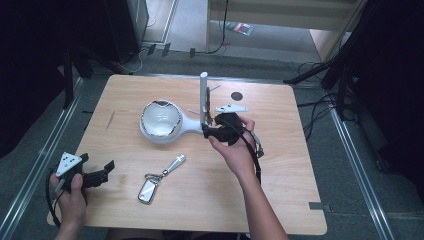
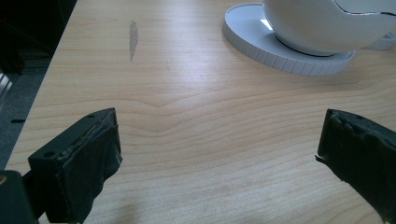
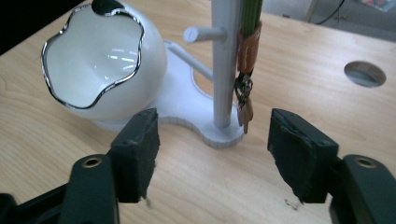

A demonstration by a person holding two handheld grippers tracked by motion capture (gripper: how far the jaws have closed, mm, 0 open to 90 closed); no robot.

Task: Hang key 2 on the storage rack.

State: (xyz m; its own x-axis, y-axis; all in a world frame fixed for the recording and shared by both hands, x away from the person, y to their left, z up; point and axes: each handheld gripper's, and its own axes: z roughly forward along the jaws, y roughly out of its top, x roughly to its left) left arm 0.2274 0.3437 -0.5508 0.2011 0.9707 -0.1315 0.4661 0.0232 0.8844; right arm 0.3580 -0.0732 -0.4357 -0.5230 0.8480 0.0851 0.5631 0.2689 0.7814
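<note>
Left gripper sits low at the table's near left corner, hand wrapped on its body, jaws spread wide with nothing between; the left gripper view shows rough, worn black pads over bare pale wood grain and a dark smudge on the board. Next right, a flat metal key fob on a ring with a slim silver bar, lying near the front centre. Behind it a glossy white egg-shaped bowl with a wavy chrome rim, seated on a ribbed white disc base; the ribbing reads clearly from the left gripper view. The base runs right into a white upright post with short pegs. Right gripper is just at the post's foot, jaws released, holding nothing. Right gripper view shows a green strap with brown leather tab and small metal clasp hanging against the post, between the open pads. A round hole in the tabletop lies beyond.
</note>
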